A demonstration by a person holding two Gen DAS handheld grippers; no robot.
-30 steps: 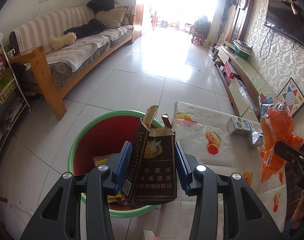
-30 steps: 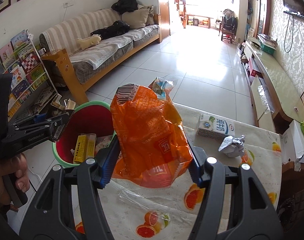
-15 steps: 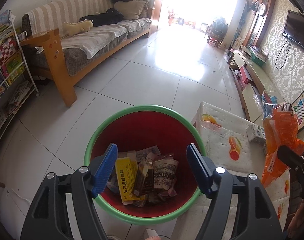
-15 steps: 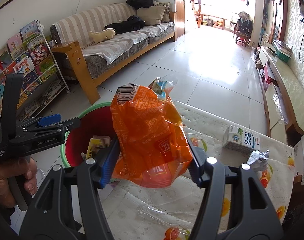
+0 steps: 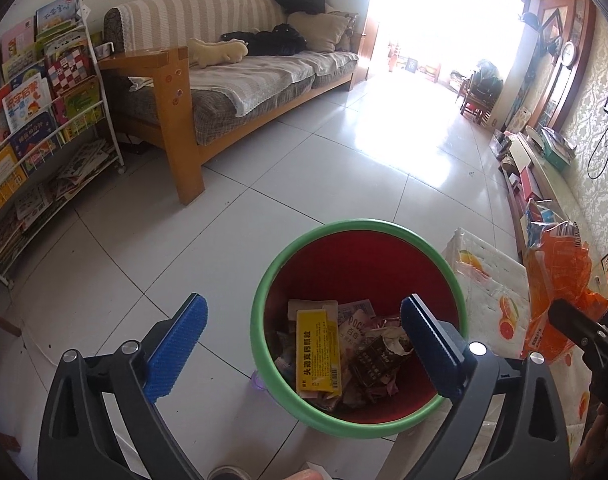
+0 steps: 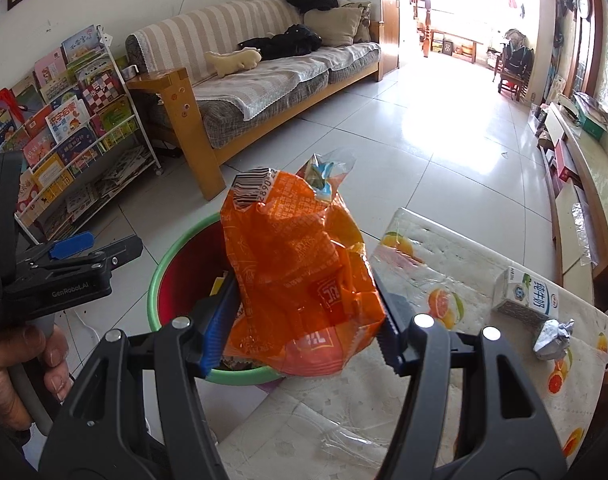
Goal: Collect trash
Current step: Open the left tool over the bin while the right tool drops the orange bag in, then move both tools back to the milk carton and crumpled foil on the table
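Observation:
A red bin with a green rim [image 5: 259, 344] stands on the floor beside the table and holds several wrappers and the dark cigarette pack [image 5: 374, 364]. My left gripper [image 5: 304, 350] is open and empty above the bin's left side. My right gripper [image 6: 304, 328] is shut on a crumpled orange plastic bag [image 6: 295, 276], held at the table's edge next to the bin [image 6: 159, 276]. The bag also shows in the left wrist view [image 5: 560, 280]. The left gripper shows in the right wrist view [image 6: 83, 256].
A milk carton [image 6: 528, 300] and a crumpled foil ball [image 6: 552, 340] lie on the fruit-print tablecloth [image 6: 424, 380]. A sofa [image 5: 243, 76] and a book rack [image 5: 35, 128] stand to the left. A low TV cabinet [image 5: 544, 172] runs along the right wall.
My left gripper opened and dropped the cigarette pack into the bin, then shifted left. My right gripper carried the orange bag closer to the bin.

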